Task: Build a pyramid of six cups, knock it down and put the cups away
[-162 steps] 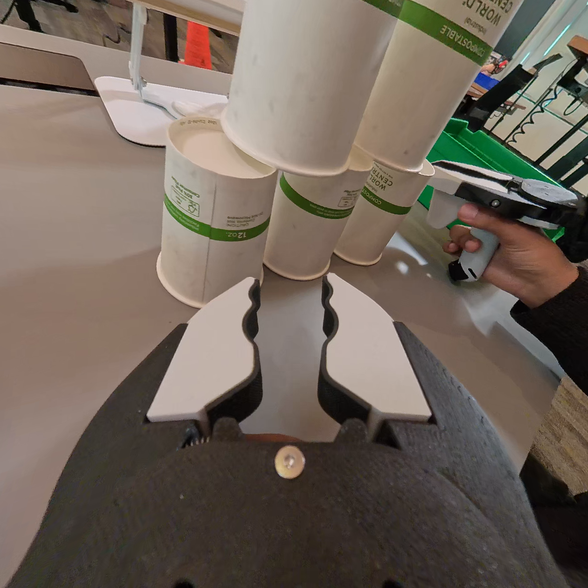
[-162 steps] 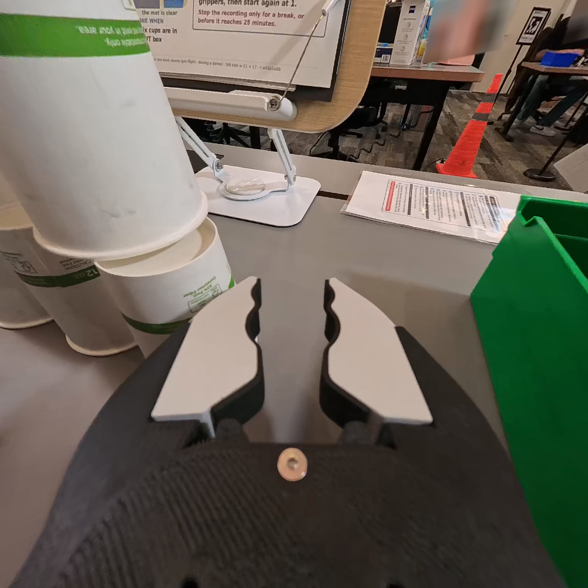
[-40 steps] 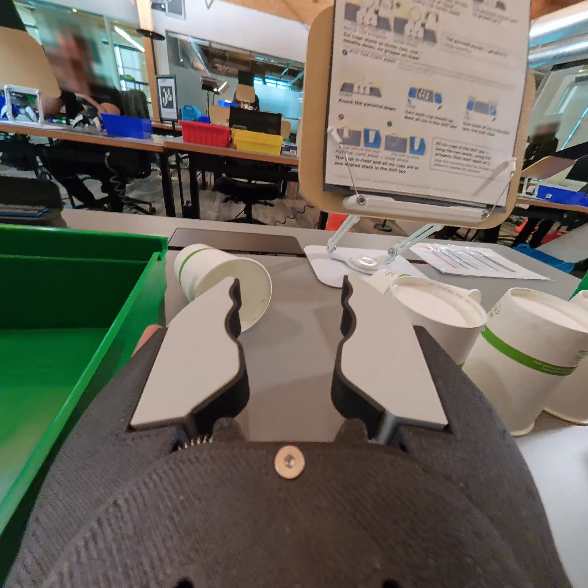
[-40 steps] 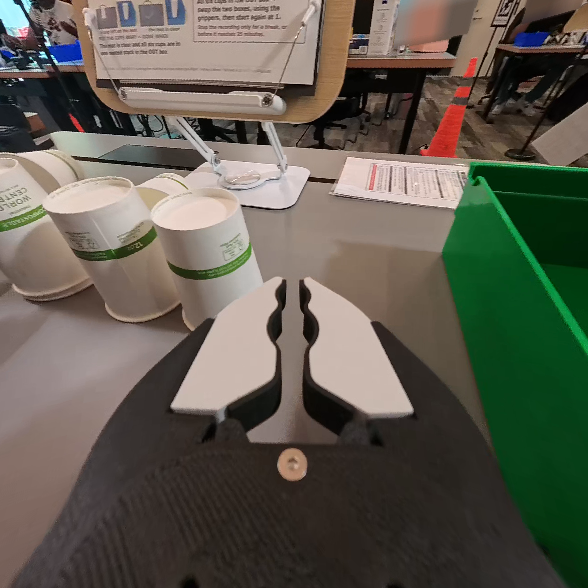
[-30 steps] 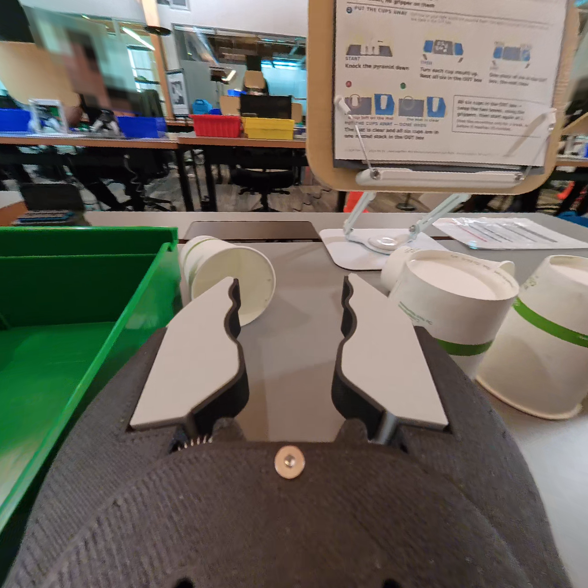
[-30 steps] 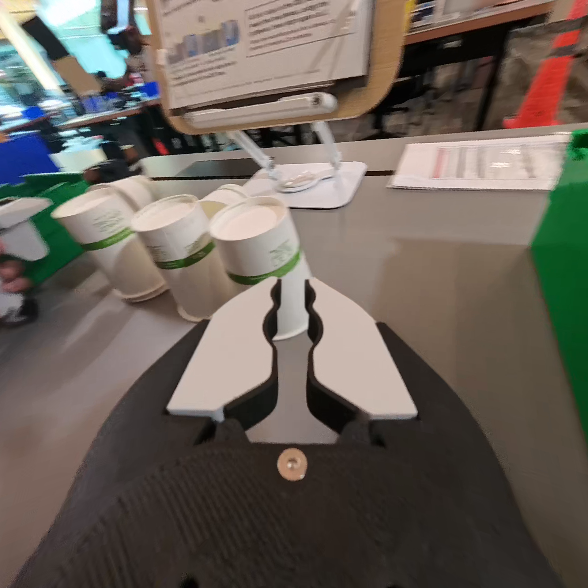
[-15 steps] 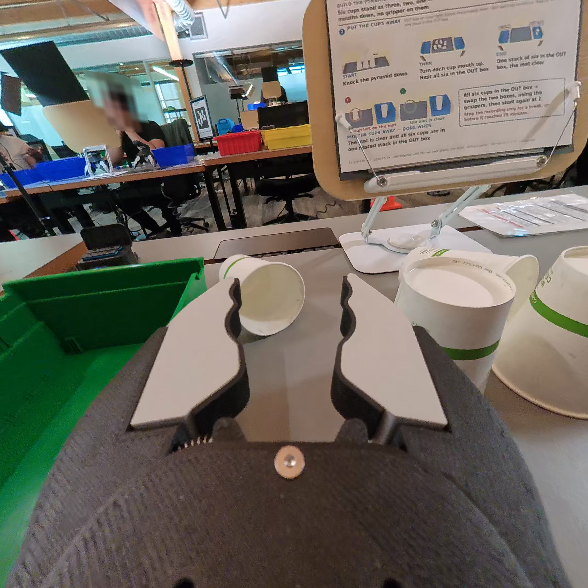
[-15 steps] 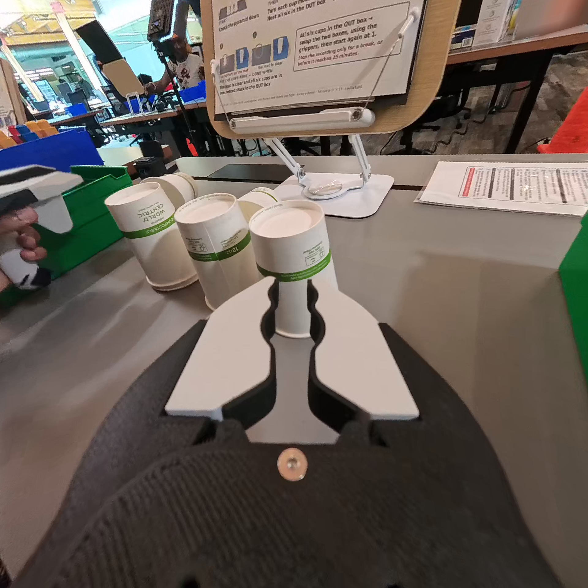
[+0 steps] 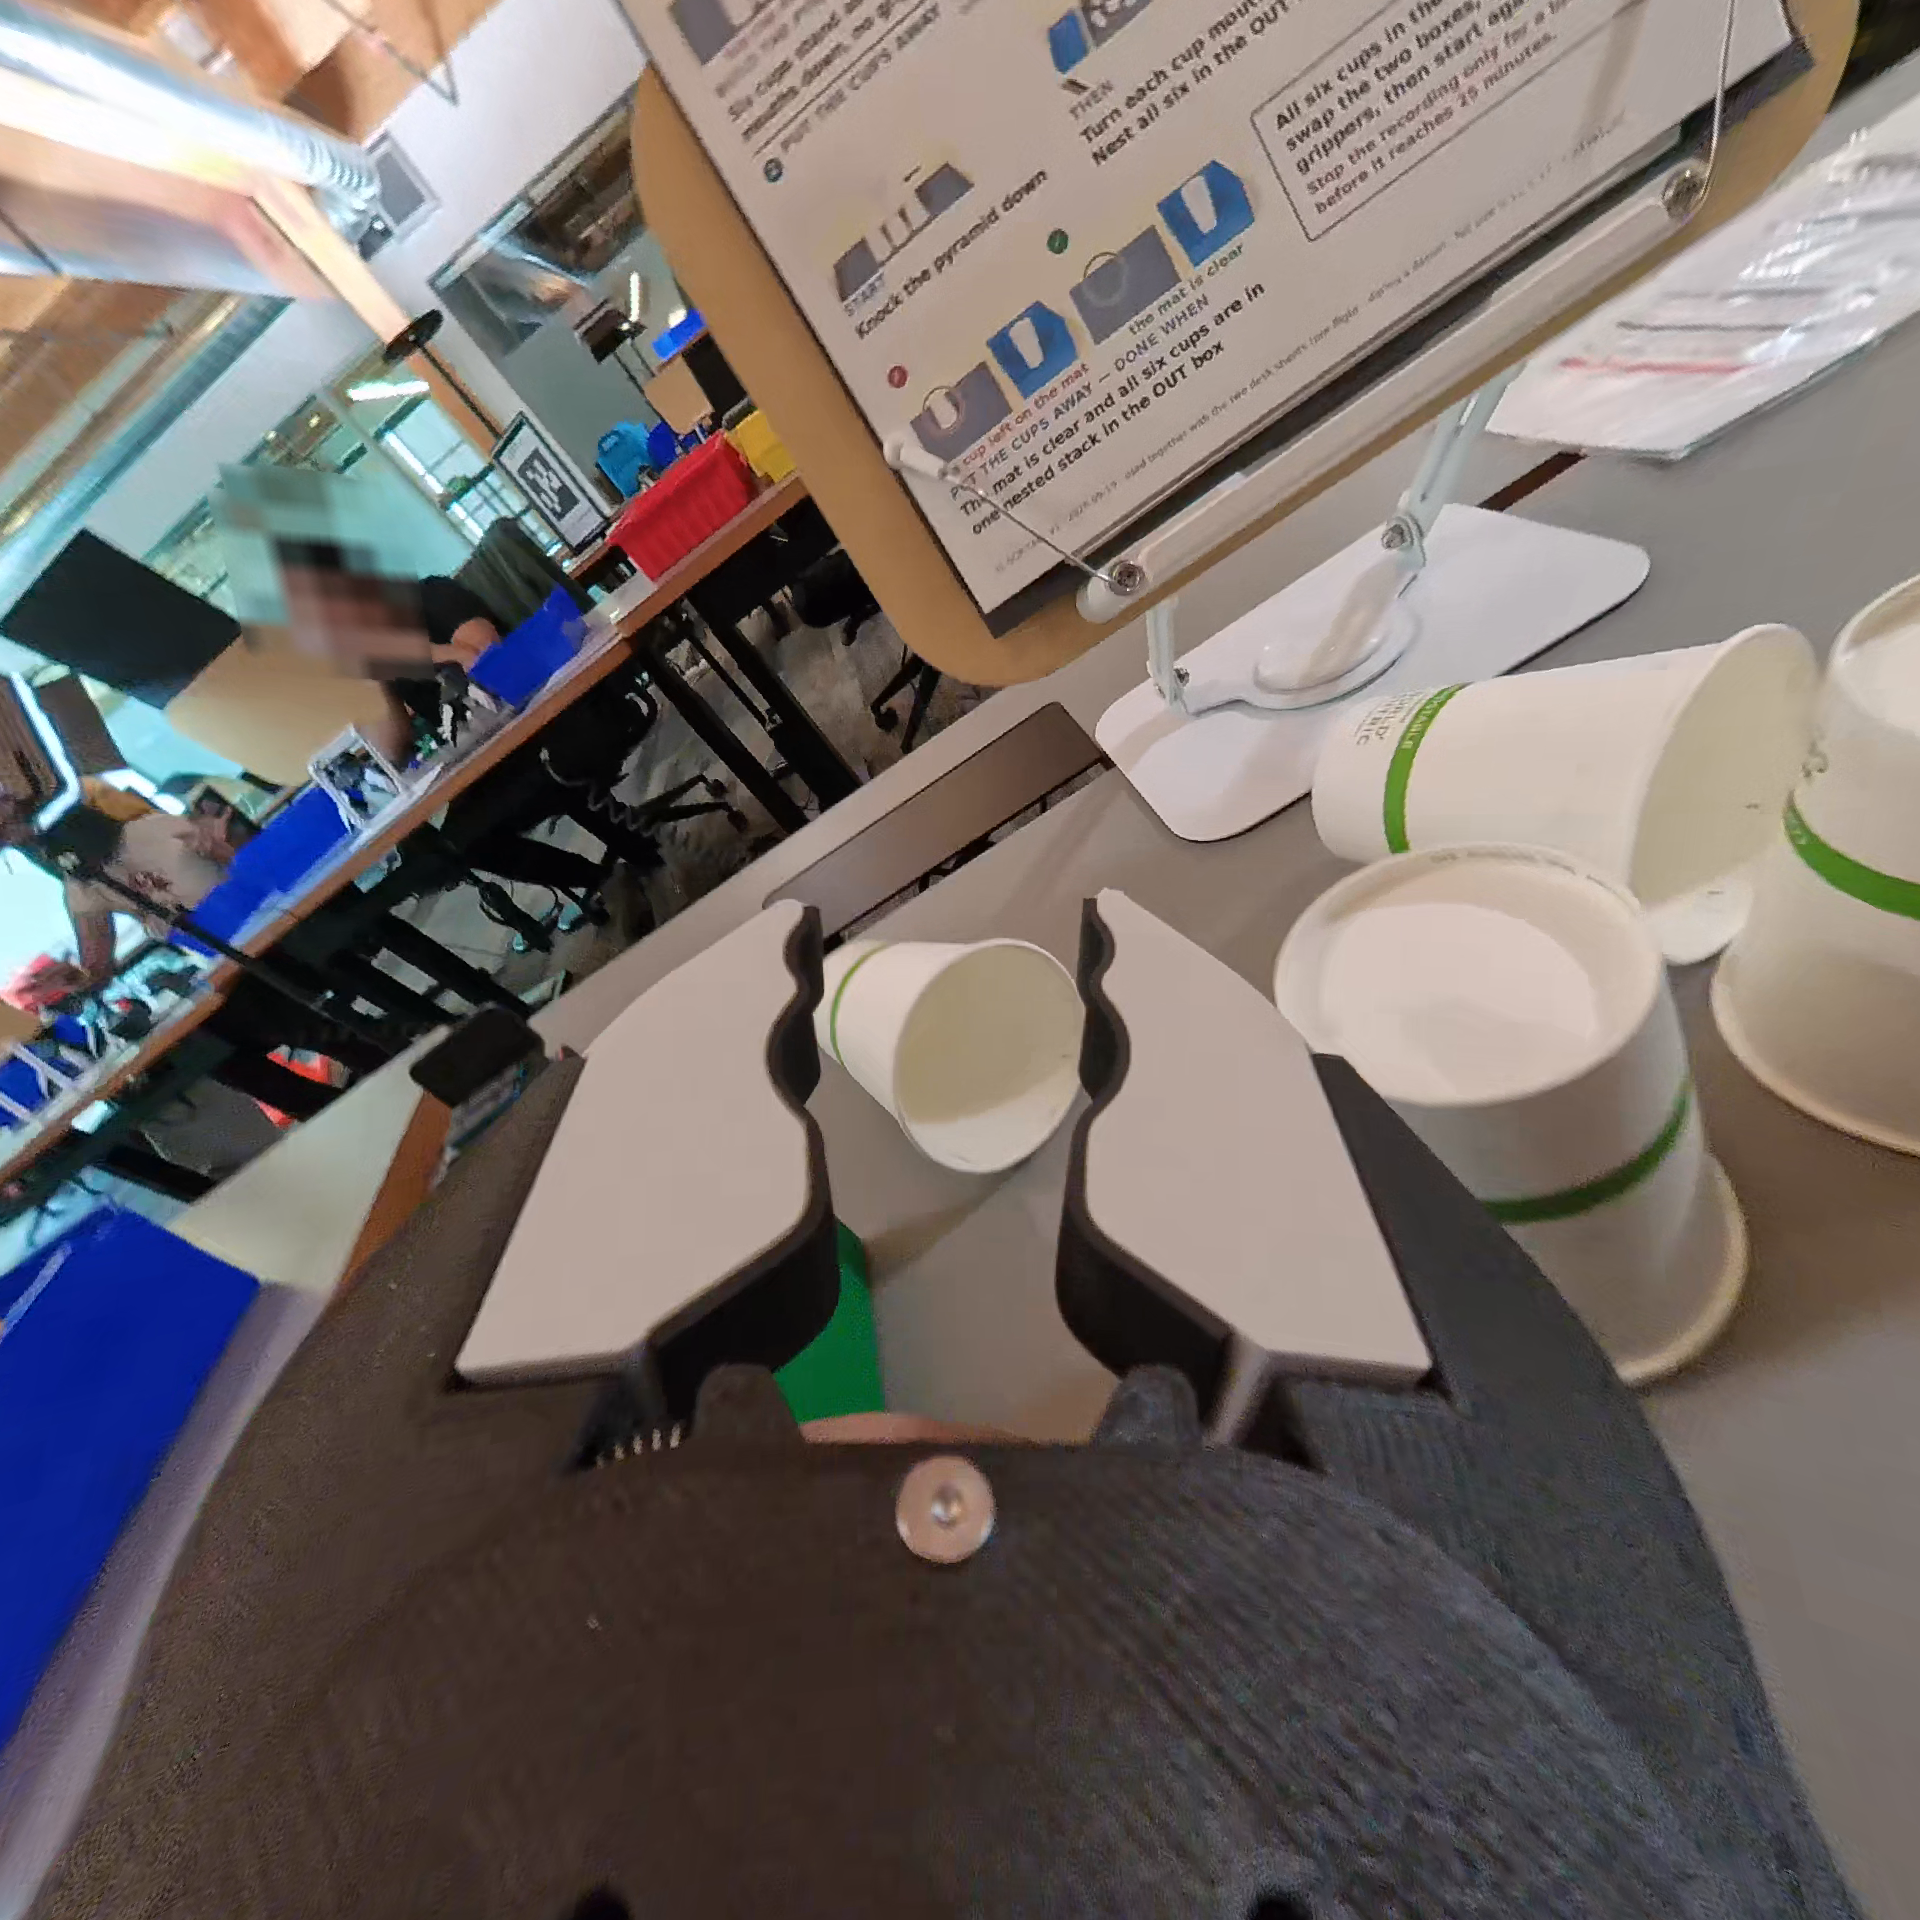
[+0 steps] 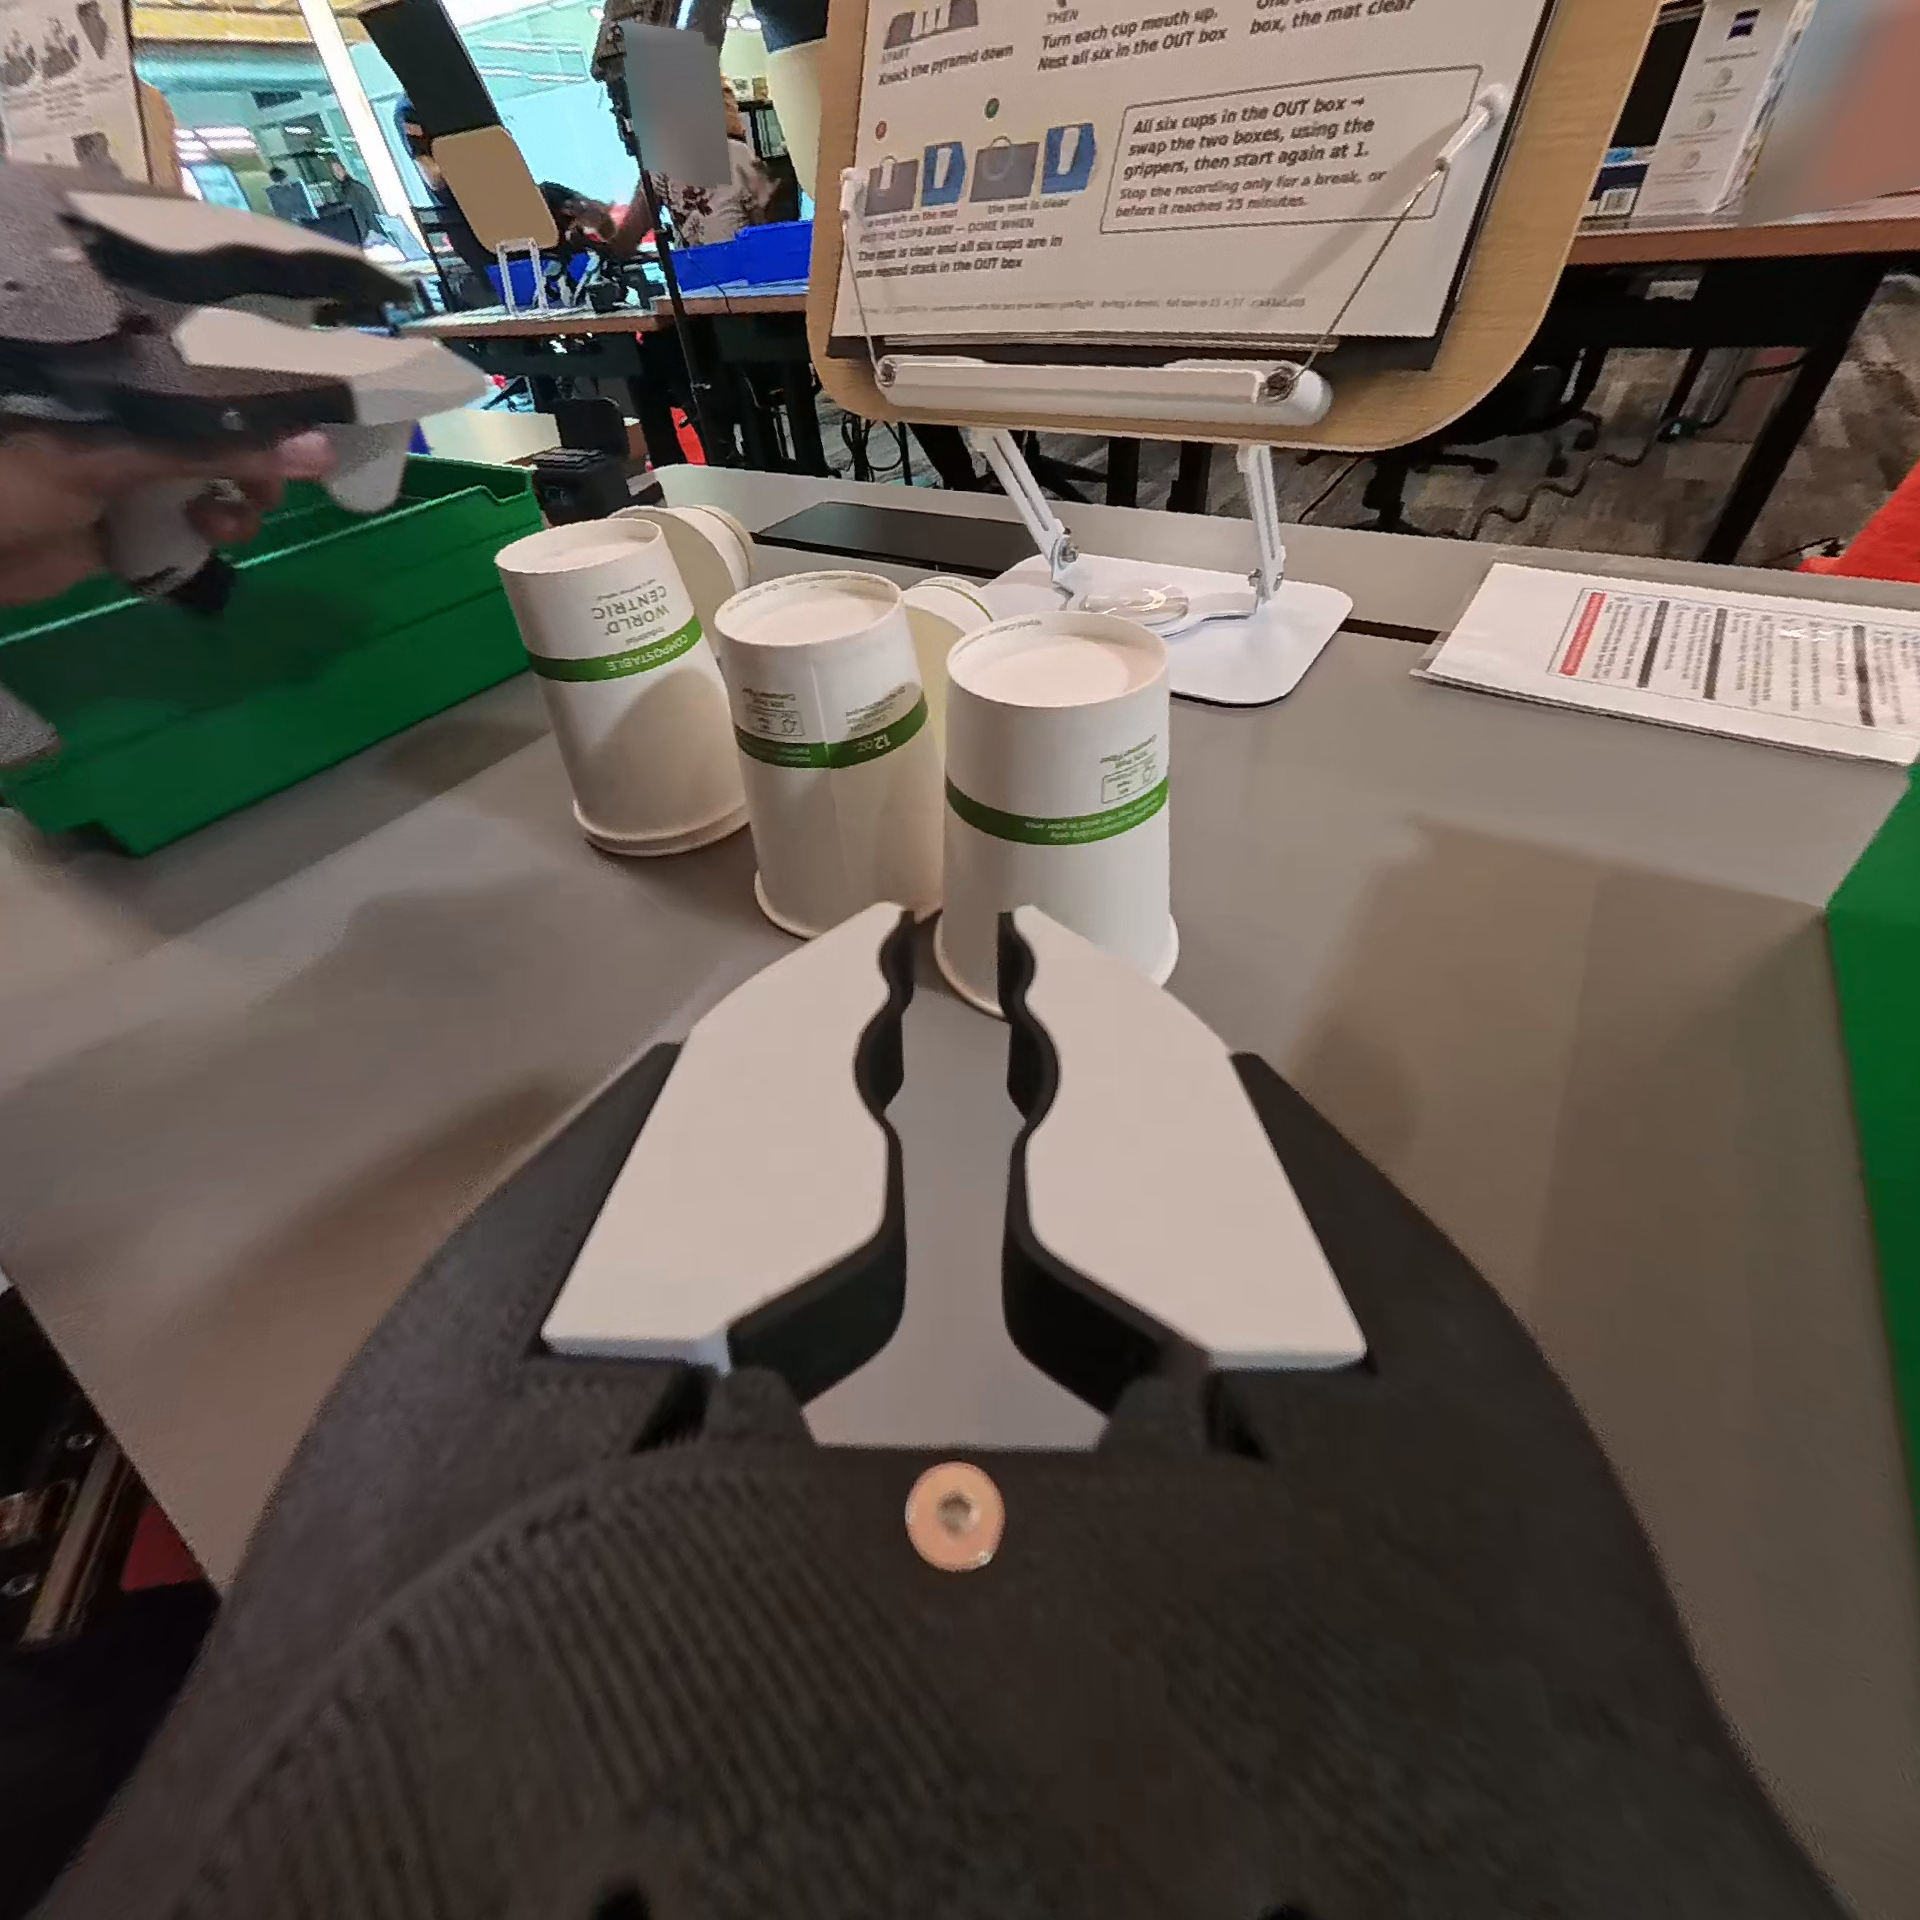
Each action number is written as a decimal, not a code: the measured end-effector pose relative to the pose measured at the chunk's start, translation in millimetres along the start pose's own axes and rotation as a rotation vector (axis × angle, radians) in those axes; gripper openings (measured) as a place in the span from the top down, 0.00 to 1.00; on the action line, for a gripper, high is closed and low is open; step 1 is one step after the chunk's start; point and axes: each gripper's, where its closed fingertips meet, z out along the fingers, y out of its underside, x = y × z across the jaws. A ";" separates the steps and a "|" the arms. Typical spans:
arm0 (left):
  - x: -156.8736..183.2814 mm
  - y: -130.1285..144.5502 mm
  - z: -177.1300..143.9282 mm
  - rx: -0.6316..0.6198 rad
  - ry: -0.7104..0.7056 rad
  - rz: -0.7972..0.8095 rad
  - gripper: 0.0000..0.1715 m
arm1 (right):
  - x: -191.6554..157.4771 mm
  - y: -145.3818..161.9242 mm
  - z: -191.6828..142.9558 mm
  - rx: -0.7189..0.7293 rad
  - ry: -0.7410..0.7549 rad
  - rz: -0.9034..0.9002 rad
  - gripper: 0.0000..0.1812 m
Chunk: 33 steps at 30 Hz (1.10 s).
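Grey table (image 10: 1455,935); green bin (image 10: 260,665) far left, empty as far as visible. Three upturned paper cups (image 10: 831,748) in a row, two more tipped behind. Right gripper (image 10: 951,935) narrowly parted, empty, just before the nearest cup. Left gripper (image 9: 940,935) wide, empty, above a fallen cup (image 9: 956,1049).

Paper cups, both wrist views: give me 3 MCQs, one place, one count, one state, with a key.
1. The cup framed by the left gripper lies:
A. on its side
B. upside down
C. in the bin

2. Upside-down cups in a row ahead of the right gripper:
A. one
B. three
C. six

3. The right gripper is:
A. clamped on a cup
B. slightly open, empty
C. out of view

Key: A, its mouth faces the camera; B, three bases face up; B, a gap shows between its fingers.
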 end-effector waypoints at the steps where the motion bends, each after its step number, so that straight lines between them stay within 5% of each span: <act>1: -1.5 -3.0 7.7 -0.013 0.013 0.029 0.72 | -1.8 -0.1 0.4 0.001 -0.009 0.007 0.91; 9: -12.2 6.1 68.5 -0.268 0.147 0.128 0.69 | 0.2 2.0 2.0 -0.006 -0.011 0.011 0.92; 18: -4.5 81.8 100.4 -0.562 0.231 0.214 0.67 | 6.7 3.2 -1.2 -0.007 -0.007 0.063 0.92; 23: -11.2 118.4 108.1 -0.721 0.188 0.296 0.74 | 7.8 5.2 0.3 -0.017 -0.012 0.085 0.92; 33: -34.5 94.6 113.2 -0.631 0.023 0.366 0.98 | 10.5 3.9 -0.6 -0.008 -0.014 0.120 0.92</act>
